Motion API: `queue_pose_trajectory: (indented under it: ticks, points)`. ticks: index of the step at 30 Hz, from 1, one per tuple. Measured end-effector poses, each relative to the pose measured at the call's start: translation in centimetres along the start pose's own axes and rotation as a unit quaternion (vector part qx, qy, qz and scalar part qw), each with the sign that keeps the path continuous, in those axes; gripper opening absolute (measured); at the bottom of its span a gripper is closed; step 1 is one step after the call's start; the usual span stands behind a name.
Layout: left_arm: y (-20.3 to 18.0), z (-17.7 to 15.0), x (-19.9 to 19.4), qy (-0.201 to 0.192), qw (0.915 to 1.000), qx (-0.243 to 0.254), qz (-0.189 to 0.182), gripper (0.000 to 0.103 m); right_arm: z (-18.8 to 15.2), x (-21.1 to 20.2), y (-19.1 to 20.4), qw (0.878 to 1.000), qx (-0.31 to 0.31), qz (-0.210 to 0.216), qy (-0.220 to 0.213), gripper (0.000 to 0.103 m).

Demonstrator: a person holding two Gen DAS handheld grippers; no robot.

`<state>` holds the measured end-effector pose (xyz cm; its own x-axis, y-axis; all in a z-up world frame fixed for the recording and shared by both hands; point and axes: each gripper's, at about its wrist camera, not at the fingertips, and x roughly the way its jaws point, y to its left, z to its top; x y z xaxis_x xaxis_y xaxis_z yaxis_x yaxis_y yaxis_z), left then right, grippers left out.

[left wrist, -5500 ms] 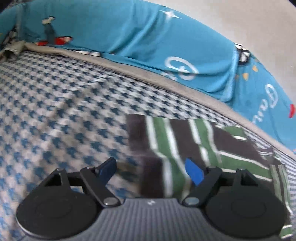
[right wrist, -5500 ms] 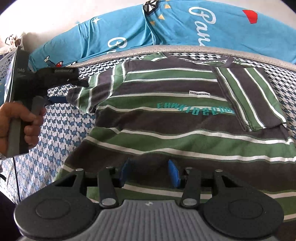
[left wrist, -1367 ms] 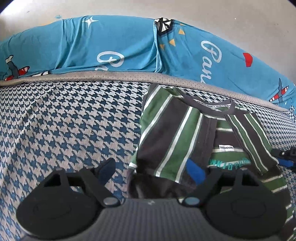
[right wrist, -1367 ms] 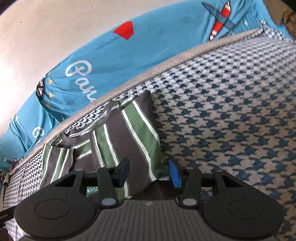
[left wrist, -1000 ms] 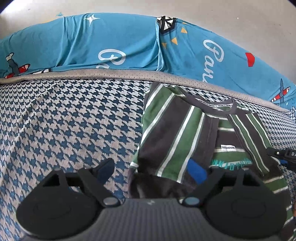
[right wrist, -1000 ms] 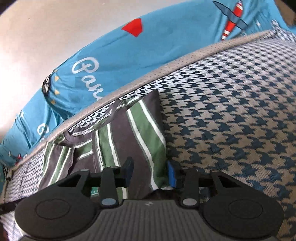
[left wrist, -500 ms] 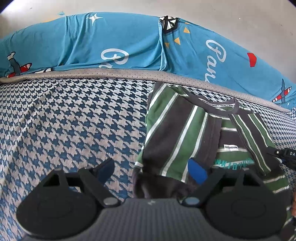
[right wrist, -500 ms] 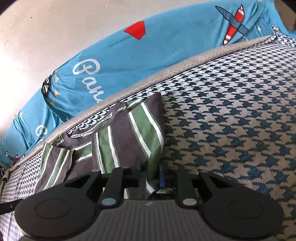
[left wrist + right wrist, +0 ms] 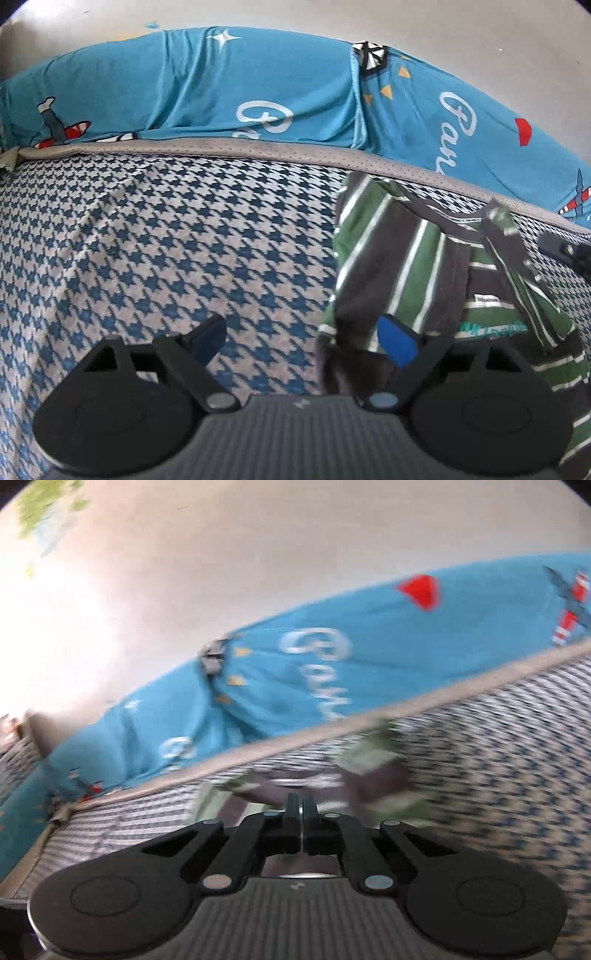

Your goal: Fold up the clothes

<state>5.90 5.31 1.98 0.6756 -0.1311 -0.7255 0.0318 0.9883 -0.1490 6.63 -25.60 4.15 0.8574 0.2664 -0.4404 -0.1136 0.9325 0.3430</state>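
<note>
A green, dark grey and white striped T-shirt [image 9: 417,269] lies on the houndstooth bed cover [image 9: 166,258], both sleeves folded in. My left gripper [image 9: 303,338] is open, low over the cover at the shirt's left edge; its right finger [image 9: 397,339] is over the folded sleeve. My right gripper [image 9: 300,814] is shut on the shirt's right side [image 9: 369,775] and lifts it; this view is blurred by motion. The right gripper's tip shows at the right edge of the left wrist view [image 9: 565,251].
Blue printed pillows [image 9: 258,92] line the head of the bed along a grey mattress border [image 9: 221,147], with a pale wall [image 9: 258,572] behind. The bed cover stretches to the left of the shirt.
My right gripper has closed on the shirt's right side and swung it upward, tilting its view. The right sleeve fold has risen off the shirt. My left gripper has barely moved.
</note>
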Motion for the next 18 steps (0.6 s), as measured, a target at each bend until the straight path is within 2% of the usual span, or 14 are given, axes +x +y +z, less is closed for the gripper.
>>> queue_pose_trajectory:
  ticks: [2, 6, 8, 14, 18]
  points:
    - [0.7, 0.0, -0.1, 0.002, 1.0, -0.005, 0.003, 0.089, -0.3, 1.0, 2.8, 0.999, -0.027, 0.027, 0.006, 0.003]
    - [2.2, 0.3, -0.4, 0.002, 0.9998, -0.018, 0.004, 0.09, -1.7, 2.0, 6.2, 0.993, -0.12, 0.019, 0.008, 0.003]
    - [2.6, 0.4, -0.5, 0.007, 0.9997, -0.022, 0.005, 0.09, -2.1, 2.2, 6.1, 0.991, -0.134, 0.011, 0.025, 0.006]
    - [2.6, 0.6, -0.8, 0.017, 0.9989, -0.042, -0.01, 0.091, -2.5, 0.4, 2.0, 0.992, -0.11, -0.019, 0.057, 0.015]
    - [1.5, 0.5, -1.3, 0.014, 0.999, -0.037, -0.019, 0.091, -1.5, -1.5, 0.3, 0.994, -0.088, -0.023, 0.054, 0.022]
